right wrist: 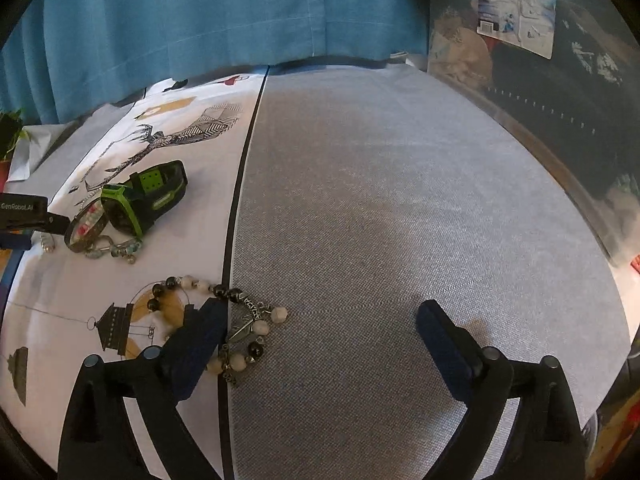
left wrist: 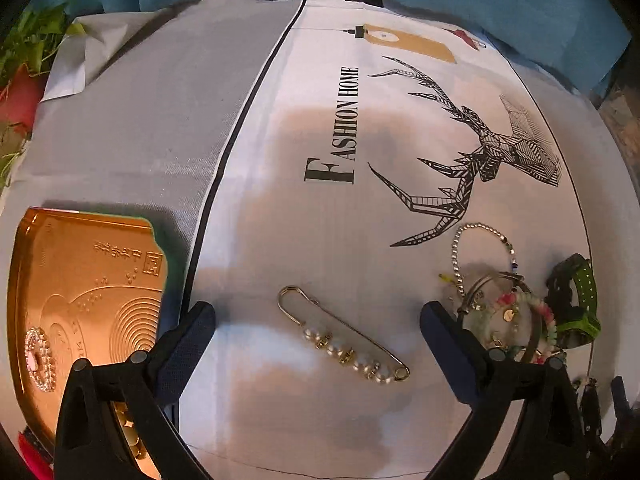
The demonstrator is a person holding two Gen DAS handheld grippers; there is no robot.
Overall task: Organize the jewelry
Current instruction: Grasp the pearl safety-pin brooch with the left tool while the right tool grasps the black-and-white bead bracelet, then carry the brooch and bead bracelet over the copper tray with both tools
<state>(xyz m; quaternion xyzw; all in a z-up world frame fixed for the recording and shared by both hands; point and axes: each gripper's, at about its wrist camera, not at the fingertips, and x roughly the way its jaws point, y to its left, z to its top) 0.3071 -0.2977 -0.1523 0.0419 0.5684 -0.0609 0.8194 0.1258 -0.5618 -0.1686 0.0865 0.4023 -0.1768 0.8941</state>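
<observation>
My left gripper points down at the printed cloth, open. A gold safety-pin brooch with pearls lies flat between its fingers, untouched. A gold tray at the left holds a rhinestone ring and some gold beads. To the right are a pile of bracelets, a silver bead chain and a green watch. My right gripper is open over grey cloth. A black-and-white bead bracelet with a metal charm lies against its left finger. The watch and bracelets lie further left.
The tablecloth has a deer print and the words FASHION HOME. A blue curtain hangs behind the table. A potted plant stands at the far left. A clear storage box stands at the right edge.
</observation>
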